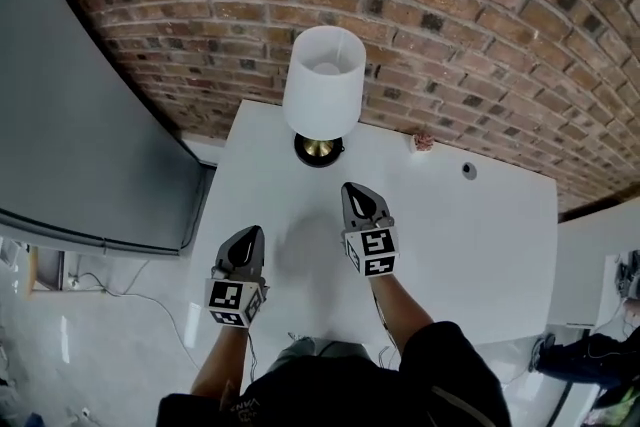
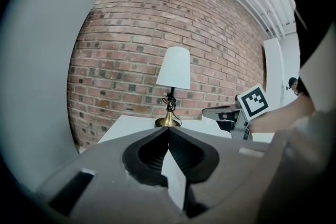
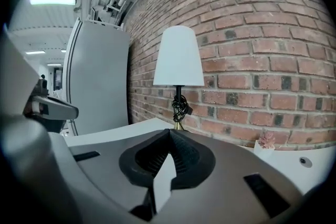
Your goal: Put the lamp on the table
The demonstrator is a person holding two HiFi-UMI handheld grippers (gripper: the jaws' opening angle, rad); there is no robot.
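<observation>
A lamp [image 1: 322, 83] with a white shade, a dark stem with a coiled cord and a brass foot [image 1: 318, 150] stands upright at the back of the white table [image 1: 480, 245], close to the brick wall. The lamp [image 2: 174, 69] also shows straight ahead in the left gripper view, and the lamp [image 3: 178, 57] in the right gripper view. My left gripper [image 1: 247, 240] is shut and holds nothing, over the table's front left. My right gripper [image 1: 358, 197] is shut and empty too, a little short of the lamp's foot. Neither touches the lamp.
A small pink plant in a white pot [image 1: 423, 142] stands at the table's back right of the lamp. A round cable hole [image 1: 468, 171] lies further right. A large grey panel [image 1: 70, 115] flanks the table's left. A brick wall [image 1: 480, 25] runs behind.
</observation>
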